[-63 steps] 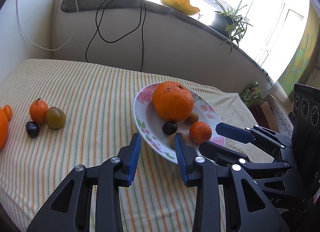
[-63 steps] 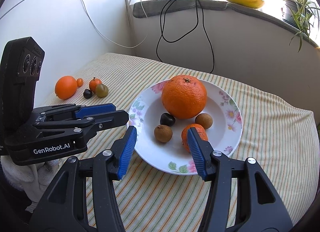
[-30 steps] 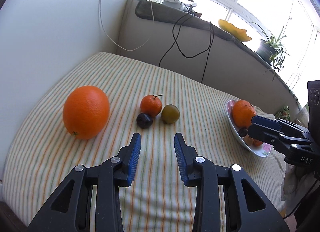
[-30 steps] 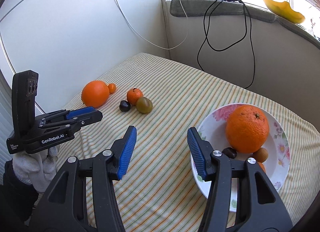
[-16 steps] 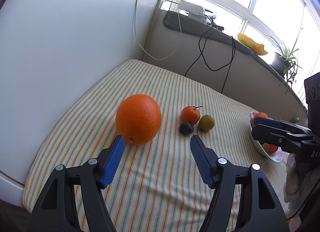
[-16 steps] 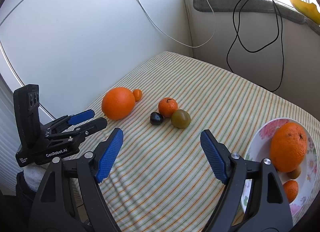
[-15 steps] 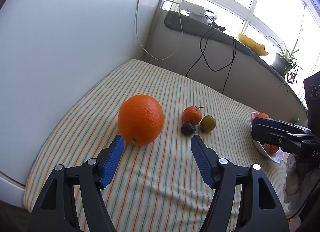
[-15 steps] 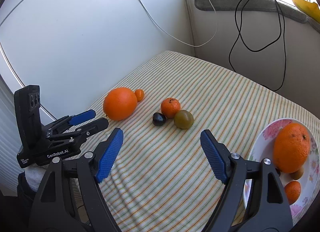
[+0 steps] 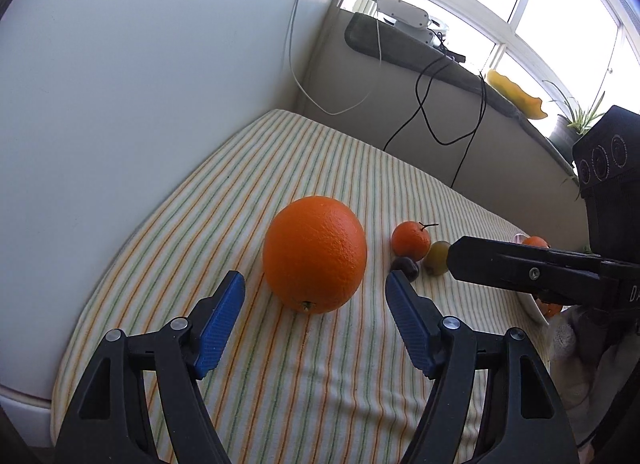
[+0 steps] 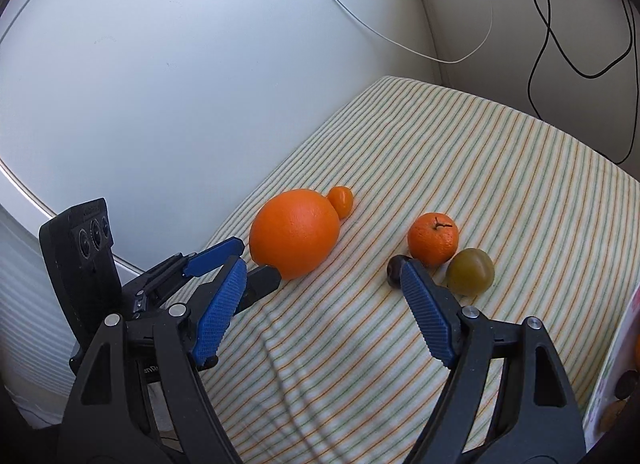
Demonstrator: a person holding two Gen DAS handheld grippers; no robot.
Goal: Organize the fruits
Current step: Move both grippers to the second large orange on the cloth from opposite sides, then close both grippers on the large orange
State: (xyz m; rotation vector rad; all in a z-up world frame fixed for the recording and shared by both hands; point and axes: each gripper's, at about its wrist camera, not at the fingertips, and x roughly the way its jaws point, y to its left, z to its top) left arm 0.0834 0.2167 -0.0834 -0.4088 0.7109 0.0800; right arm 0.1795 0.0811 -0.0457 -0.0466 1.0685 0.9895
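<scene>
A large orange (image 9: 315,254) lies on the striped cloth, just ahead of my left gripper (image 9: 313,278), which is open wide with a blue pad on either side of it and not touching it. To its right are a stemmed tangerine (image 9: 411,240), a dark plum (image 9: 406,267) and a green plum (image 9: 437,258). In the right wrist view my right gripper (image 10: 320,270) is open and empty above the cloth, between the large orange (image 10: 295,232) and the dark plum (image 10: 394,264). A small kumquat (image 10: 341,199) touches the orange's far side. The tangerine (image 10: 433,238) and green plum (image 10: 470,272) sit close together.
The flowered plate (image 10: 616,344) with fruit shows at the right edge. A white wall (image 9: 140,83) borders the table on the left. Cables (image 9: 432,103) hang from the windowsill at the back. The cloth's near left edge (image 9: 80,344) drops off.
Both grippers have swung left, away from the plate and toward the loose fruit. My left gripper has opened wider and come closer to the large orange.
</scene>
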